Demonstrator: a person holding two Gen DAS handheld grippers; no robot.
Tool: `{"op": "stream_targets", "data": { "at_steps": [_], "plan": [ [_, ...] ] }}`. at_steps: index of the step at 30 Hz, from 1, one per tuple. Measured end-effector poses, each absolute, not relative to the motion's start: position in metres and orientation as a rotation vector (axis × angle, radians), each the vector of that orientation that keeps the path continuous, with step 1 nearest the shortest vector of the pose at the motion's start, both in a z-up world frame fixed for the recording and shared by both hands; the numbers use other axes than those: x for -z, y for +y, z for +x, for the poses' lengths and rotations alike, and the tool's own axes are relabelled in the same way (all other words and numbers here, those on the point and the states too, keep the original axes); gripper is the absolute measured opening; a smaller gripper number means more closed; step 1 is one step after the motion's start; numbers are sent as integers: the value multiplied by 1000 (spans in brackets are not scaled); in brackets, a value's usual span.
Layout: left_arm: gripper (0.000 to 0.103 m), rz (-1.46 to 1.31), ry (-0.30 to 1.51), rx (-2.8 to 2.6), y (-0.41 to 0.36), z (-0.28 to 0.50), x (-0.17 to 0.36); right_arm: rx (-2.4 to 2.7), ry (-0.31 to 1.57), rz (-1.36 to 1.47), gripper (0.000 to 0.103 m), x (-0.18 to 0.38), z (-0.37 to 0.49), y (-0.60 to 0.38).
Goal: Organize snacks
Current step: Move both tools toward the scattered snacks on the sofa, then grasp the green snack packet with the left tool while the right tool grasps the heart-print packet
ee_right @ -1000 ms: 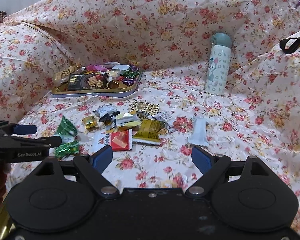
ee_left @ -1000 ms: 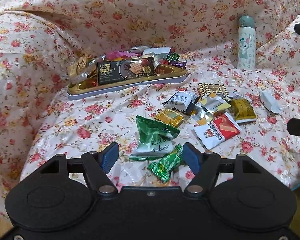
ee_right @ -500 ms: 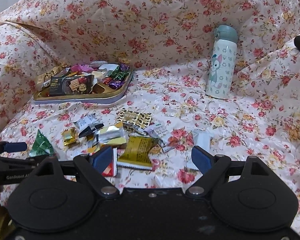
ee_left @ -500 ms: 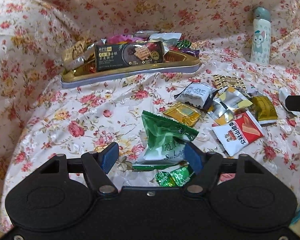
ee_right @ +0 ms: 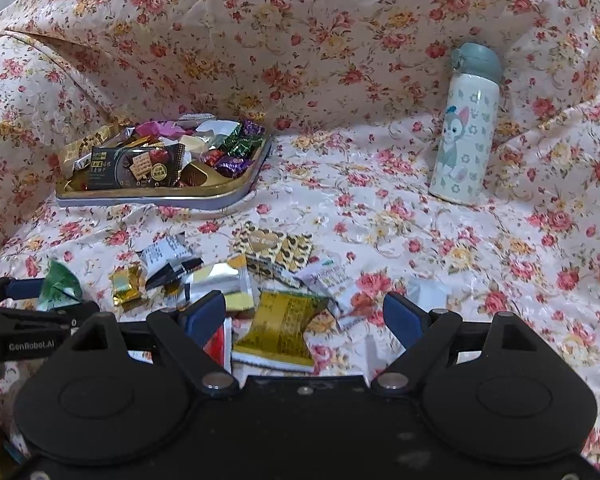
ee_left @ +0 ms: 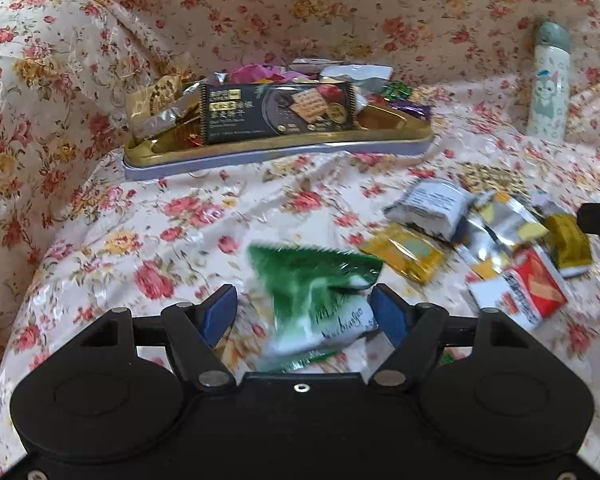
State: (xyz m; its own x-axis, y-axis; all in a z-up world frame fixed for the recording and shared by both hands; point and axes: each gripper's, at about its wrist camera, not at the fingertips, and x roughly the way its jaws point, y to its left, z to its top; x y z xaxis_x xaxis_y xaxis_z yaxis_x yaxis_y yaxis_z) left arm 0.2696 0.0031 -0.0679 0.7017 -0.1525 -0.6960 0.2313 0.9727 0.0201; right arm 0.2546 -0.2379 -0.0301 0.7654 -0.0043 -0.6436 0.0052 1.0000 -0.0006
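**Operator:** Green foil, that's my target. The green snack packet (ee_left: 314,296) lies between the blue pads of my left tongs (ee_left: 303,314), which stand wide with a gap on each side, gripping nothing. From the tongs' midpoint it runs toward 12 o'clock, its long axis along my line of sight, serrated end farthest from me.

**Spotter:** Which hand is nearer?

**Operator:** The left, plainly. In the right wrist view the same packet (ee_right: 59,285) sits far off at 9 o'clock beside the left tongs (ee_right: 24,300). My right tongs (ee_right: 305,316) are wide too and hold nothing; a gold packet (ee_right: 283,322) lies on the cloth between them, untouched as far as I can tell.

**Spotter:** And where does it go?

**Operator:** The tray (ee_left: 278,152), I judge, at 12 o'clock beyond the packet, well apart, already heaped with sweets (the picture is a bit smeared, so I can't read the edges finely). The rest of the loose snacks (ee_left: 484,236) lie at about 2 o'clock on the floral cloth (ee_left: 112,224). A bottle (ee_right: 466,128) stands upright far off at 1 o'clock.

**Spotter:** Worry?

**Operator:** The packet looks puffy and slick; closing across its short width should suit, though it may squirm.
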Motion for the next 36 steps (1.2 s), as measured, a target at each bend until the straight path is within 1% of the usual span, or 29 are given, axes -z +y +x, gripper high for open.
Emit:
{"op": "stream_targets", "data": {
  "at_steps": [6,10,12,24,36],
  "plan": [
    [78,117,753,225,11,286,71,9,689,-40,90,31,275,-234],
    [85,124,738,259,17,292,75,9,697,-84,89,33,291,-232],
    [87,118,724,271,20,292,76,-5,710,-118,89,35,300,-230],
    [89,111,695,279,21,290,78,-43,819,-254,88,56,339,-231],
    [90,113,693,275,21,290,78,-106,763,-316,88,67,360,-209]
  ]
}}
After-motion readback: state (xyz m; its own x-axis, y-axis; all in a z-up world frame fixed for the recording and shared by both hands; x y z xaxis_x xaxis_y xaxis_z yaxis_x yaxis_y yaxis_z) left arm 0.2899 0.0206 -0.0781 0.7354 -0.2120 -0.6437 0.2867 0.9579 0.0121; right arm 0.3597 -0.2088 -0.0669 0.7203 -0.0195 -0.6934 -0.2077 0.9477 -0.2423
